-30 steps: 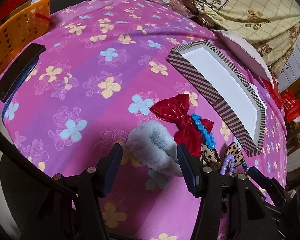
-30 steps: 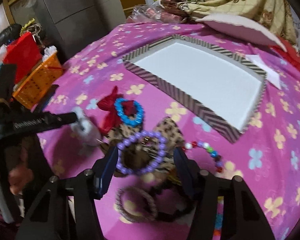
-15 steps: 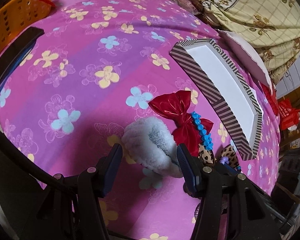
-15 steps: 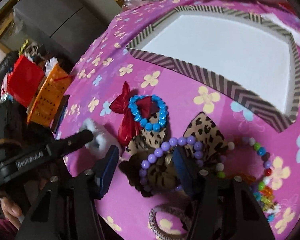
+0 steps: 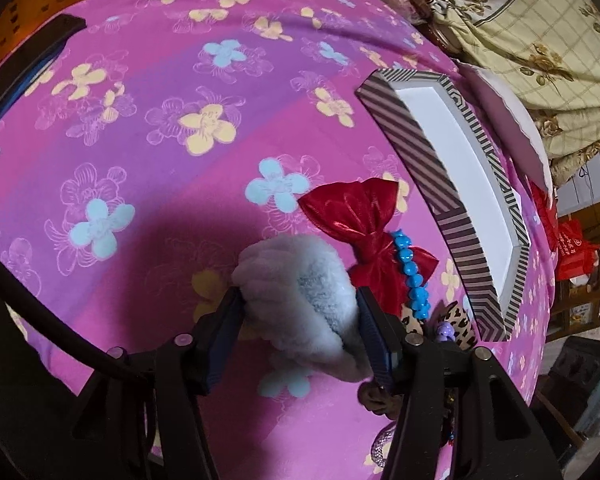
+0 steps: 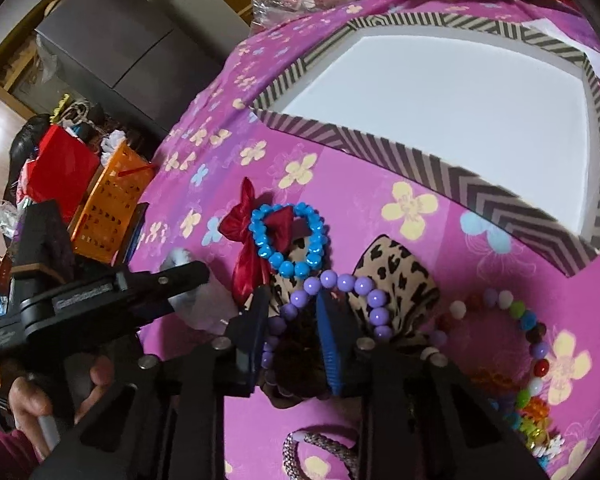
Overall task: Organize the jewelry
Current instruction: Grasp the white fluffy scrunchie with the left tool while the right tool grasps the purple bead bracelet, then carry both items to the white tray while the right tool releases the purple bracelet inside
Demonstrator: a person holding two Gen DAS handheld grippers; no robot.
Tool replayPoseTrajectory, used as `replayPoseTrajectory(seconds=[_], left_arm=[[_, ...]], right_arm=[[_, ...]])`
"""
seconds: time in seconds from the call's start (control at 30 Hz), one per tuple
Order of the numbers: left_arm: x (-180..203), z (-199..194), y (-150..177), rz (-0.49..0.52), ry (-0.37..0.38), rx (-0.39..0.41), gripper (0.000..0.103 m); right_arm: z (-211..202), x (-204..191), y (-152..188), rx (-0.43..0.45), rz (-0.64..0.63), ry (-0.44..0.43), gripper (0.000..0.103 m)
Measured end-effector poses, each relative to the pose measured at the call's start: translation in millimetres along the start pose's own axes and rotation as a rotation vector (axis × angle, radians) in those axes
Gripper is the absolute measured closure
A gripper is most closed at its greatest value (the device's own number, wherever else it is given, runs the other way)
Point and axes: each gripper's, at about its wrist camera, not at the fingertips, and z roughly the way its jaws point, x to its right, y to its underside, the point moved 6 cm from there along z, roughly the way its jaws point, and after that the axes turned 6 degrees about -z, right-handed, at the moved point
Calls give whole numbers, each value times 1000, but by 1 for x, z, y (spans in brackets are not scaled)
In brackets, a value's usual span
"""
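Left tongs [image 5: 298,314] have just been narrowing w/ the fluffy white scrunchie [image 5: 296,296] between the pads; both pads now look pressed into the fur, so grasping it. Right tongs [image 6: 292,322] have just been closing too, straddling one side of the purple bead bracelet [image 6: 342,282] over the leopard bow [image 6: 396,276]; can't tell if the pads bite yet.

Step, prob.: picking up, one piece per hand. Next: firm both grips, lift clear w/o snagging the red bow [image 5: 354,216] or blue bracelet [image 6: 286,236], carry to the striped box [image 6: 384,142].

The box sits beyond the pile on the pink flowered cloth [image 5: 148,128], inside bare white, nothing in it yet. Orange basket [image 6: 112,204] at the far edge: contents unclear.
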Motion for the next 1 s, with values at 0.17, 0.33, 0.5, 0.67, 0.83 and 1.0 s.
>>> replayPoseTrajectory(seconds=[0.17,0.33,0.5,0.67,0.83,1.0], left_arm=[[-3,-3,0,32,27,1,76],[1,-25,-7,78,41,43,78],[0,-33,-10,91,39,63,78],[-1,-24,-5,91,36,33,78],[-1,-20,-4,91,33,26,78],[1,-26,-5,103,36,42,78]], right_arm=[[-16,-10,-3,40,-11,-32,84],[-37,-18,-11,75,-26,-32,85],[-27,-2,-4,10,89,-53,57],[-2,8,5,-34,168,-56,55],[19,11,-3,-49,196,-69,55],[5,4,-6,-6,138,-68,82]])
